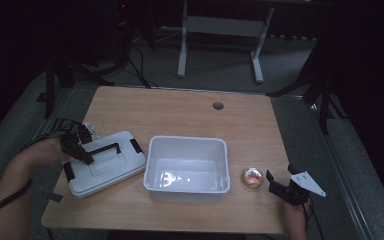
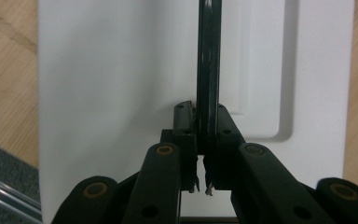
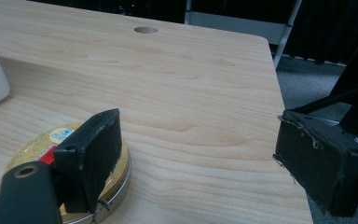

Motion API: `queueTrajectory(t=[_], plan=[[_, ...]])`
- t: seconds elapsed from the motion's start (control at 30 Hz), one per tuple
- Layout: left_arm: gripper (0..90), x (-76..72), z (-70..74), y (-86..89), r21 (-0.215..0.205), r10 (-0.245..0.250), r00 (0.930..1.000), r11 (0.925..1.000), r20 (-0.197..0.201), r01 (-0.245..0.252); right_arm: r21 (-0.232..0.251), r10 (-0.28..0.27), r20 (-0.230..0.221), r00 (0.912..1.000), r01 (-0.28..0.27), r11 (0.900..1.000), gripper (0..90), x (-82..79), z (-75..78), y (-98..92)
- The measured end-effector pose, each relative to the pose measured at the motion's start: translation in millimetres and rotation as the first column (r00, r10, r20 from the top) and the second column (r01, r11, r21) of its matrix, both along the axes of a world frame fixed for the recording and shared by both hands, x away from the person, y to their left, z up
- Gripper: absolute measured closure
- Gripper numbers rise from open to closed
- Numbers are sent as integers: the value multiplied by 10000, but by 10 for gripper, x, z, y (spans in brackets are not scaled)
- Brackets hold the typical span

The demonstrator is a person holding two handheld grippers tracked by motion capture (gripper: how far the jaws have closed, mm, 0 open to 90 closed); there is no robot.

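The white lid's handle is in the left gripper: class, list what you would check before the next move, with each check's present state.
1. Left gripper shut on the black handle: ok.
2. White lid flat on the table: ok.
3. White bin open, beside the lid: ok.
4. Bin empty: cannot tell, glare inside.
5. Right gripper open, clear of the round tin: ok.

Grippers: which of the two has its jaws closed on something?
The left gripper, at the table's left. Its jaws are shut on the black handle of the white lid. The right gripper stands open beside the round tin.
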State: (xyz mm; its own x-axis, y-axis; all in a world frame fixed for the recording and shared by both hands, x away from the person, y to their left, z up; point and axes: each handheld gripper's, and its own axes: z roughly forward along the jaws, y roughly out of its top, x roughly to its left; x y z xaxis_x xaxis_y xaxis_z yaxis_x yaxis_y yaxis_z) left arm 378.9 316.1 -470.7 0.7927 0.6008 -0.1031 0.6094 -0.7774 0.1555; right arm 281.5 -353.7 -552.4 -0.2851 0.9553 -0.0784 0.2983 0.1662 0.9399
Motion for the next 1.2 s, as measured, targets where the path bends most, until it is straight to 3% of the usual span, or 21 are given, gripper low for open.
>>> queueTrajectory(t=[0.13,0.27,0.3,0.33,0.47,0.57,0.6,0.63,0.67,0.7,0.73,0.8,0.83,0.87,0.93,0.97,1.0,1.1,1.13,1.17,1.2], plan=[[834,-6,-88,6,-232,-15,9998,9997,-190,11,-37,63,-37,10000,-63,10000,140,3,1,4],[832,-9,-190,23,-98,46,9996,9999,-267,-49,70,63,-110,9999,-63,10000,141,8,22,-17],[831,-8,-232,46,-296,105,9995,9995,-294,-114,188,91,-141,9999,-89,9998,140,7,30,-31],[831,-7,-230,66,-524,218,9996,9984,-204,-229,250,89,-181,9998,-85,9997,140,3,38,-44],[830,-17,-244,89,-699,258,9995,9972,-188,-270,243,372,-456,9983,-361,9991,140,3,72,-105],[813,-12,-243,103,-764,291,9993,9966,-255,-310,-78,494,-721,9962,-501,9987,141,7,78,-146],[709,-11,-239,110,-862,382,9987,9954,-335,-410,39,866,-1129,9898,-868,9962,141,7,87,-213],[624,-4,-232,111,-1155,588,9957,9911,-720,-669,58,965,-1261,9873,-966,9953,140,7,90,-235],[582,-7,-228,110,-994,588,9967,9930,-559,-641,107,1123,-1367,9842,-1119,9937,141,4,94,-265],[579,-7,-228,110,-994,588,9967,9930,-559,-641,107,1123,-1367,9842,-1119,9937,141,4,94,-265],[522,1,-226,118,-980,656,9962,9927,-568,-709,159,1393,-1649,9764,-1386,9902,140,3,106,-321],[489,4,-227,128,-1130,814,9941,9896,-719,-892,189,1515,-1770,9725,-1505,9884,140,6,112,-339],[458,4,-227,128,-1130,814,9941,9896,-719,-892,184,1706,-1963,9656,-1703,9852,140,12,122,-363],[395,1,-225,131,-1190,826,9945,9888,-647,-898,214,2092,-2242,9518,-2098,9775,140,26,137,-389],[370,10,-216,139,-1229,858,9940,9880,-674,-936,260,2448,-2605,9339,-2466,9688,139,46,153,-408],[343,9,-211,141,-1267,887,9940,9873,-640,-962,264,2726,-2899,9174,-2771,9605,135,64,164,-414],[343,17,-207,147,-1270,946,9931,9866,-691,-1028,177,2854,-3059,9083,-2943,9556,135,75,170,-415],[343,18,-199,145,-1073,838,9947,9902,-587,-898,93,3345,-3778,8633,-3578,9338,135,131,200,-411],[343,17,-195,147,-1073,776,9952,9907,-601,-838,29,3414,-3918,8544,-3699,9291,134,143,206,-407],[343,16,-191,147,-1040,771,9955,9911,-560,-826,-46,3514,-4136,8399,-3879,9217,132,164,218,-400],[344,17,-186,150,-1068,805,9951,9905,-579,-864,-90,3551,-4238,8332,-3960,9182,130,175,226,-394]])
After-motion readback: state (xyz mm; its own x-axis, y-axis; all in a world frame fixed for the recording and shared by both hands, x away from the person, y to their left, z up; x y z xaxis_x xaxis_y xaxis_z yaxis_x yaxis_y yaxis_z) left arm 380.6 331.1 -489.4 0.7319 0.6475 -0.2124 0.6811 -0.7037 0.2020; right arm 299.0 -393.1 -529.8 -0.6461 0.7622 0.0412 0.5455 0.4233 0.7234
